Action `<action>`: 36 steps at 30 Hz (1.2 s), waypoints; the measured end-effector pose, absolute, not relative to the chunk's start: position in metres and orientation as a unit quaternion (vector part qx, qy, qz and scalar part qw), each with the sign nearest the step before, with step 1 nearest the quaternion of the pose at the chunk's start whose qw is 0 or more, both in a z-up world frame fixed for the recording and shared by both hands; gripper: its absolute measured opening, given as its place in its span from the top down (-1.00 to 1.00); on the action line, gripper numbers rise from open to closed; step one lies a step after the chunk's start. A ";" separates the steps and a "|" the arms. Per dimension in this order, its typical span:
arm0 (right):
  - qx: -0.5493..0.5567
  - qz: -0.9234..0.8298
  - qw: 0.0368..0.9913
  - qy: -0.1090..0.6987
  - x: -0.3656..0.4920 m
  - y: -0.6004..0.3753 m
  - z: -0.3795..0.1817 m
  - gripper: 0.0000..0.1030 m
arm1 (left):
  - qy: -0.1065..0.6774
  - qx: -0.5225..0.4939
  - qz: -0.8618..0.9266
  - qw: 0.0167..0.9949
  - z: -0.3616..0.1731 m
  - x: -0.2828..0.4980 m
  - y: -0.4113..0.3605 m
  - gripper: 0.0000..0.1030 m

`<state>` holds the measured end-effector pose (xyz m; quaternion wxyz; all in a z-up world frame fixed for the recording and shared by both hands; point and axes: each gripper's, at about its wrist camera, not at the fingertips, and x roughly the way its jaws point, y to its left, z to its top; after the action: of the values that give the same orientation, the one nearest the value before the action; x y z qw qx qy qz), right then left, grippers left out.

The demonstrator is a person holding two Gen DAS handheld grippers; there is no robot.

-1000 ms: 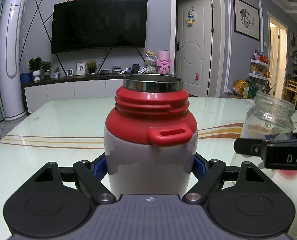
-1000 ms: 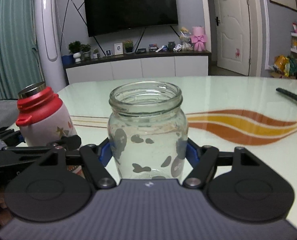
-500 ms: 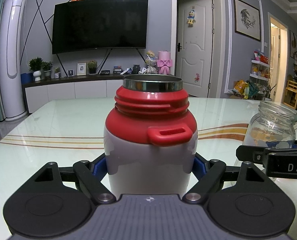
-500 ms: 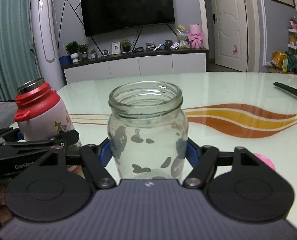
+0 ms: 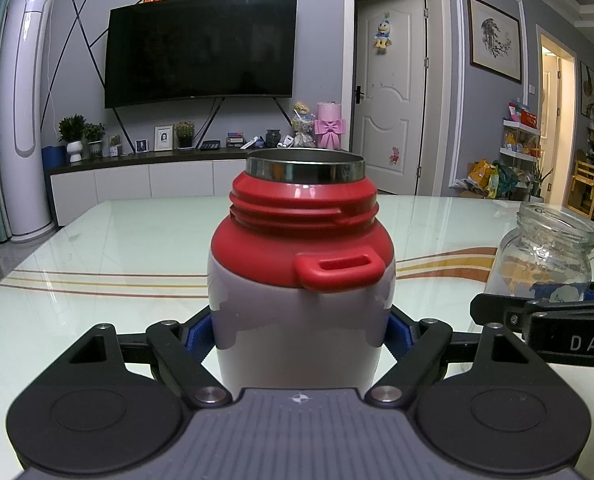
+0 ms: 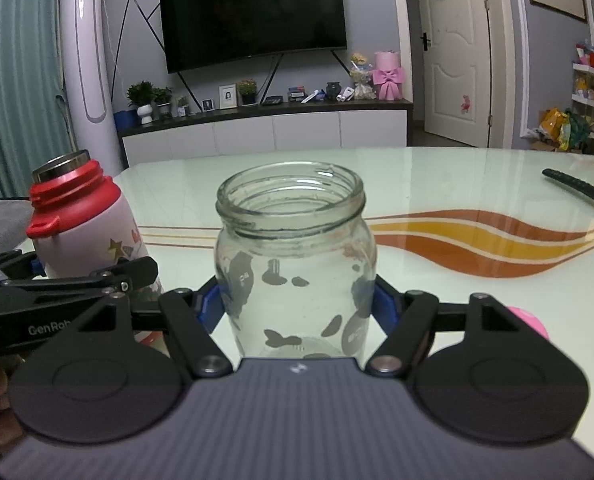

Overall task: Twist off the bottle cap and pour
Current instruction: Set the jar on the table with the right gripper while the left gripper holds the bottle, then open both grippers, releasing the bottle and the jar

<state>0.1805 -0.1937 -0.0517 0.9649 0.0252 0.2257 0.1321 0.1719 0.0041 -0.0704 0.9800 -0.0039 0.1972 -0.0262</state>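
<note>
The left gripper (image 5: 299,332) clamps the uncapped red-collared bottle (image 5: 301,280) low on its slick, probably weighty body above the table (image 5: 97,248), while the right gripper (image 6: 297,304) pinches the fragile glass jar (image 6: 295,248) mid-wall.

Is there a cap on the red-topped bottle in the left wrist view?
No: the bottle held in the left gripper shows an open steel rim and bare red threads, with no cap on it.

Right claw (image 5: 553,300) arm, seen at 3 o'clock in the left wrist view, read "DAS", cut by the edge. Left claw (image 6: 37,280) arm, at 9 o'clock in the right wrist view, read "GenRob", partly hidden.
</note>
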 end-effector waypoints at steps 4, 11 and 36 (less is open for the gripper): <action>0.024 0.125 0.965 0.229 0.181 -0.191 -0.052 -0.40 | 0.197 -0.005 -0.026 0.980 -0.070 0.171 0.004 -0.63; 0.019 0.121 0.965 0.230 0.179 -0.188 -0.053 -0.42 | 0.197 -0.006 -0.026 0.980 -0.070 0.171 0.003 -0.63; 0.030 0.104 0.965 0.239 0.166 -0.189 -0.048 -0.58 | 0.214 -0.011 -0.024 0.976 -0.064 0.160 0.004 -0.83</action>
<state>0.1661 -0.1892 -0.0482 0.9649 0.0303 0.2391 0.1043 0.1604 0.0043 -0.0642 0.9764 -0.0108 0.2142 -0.0236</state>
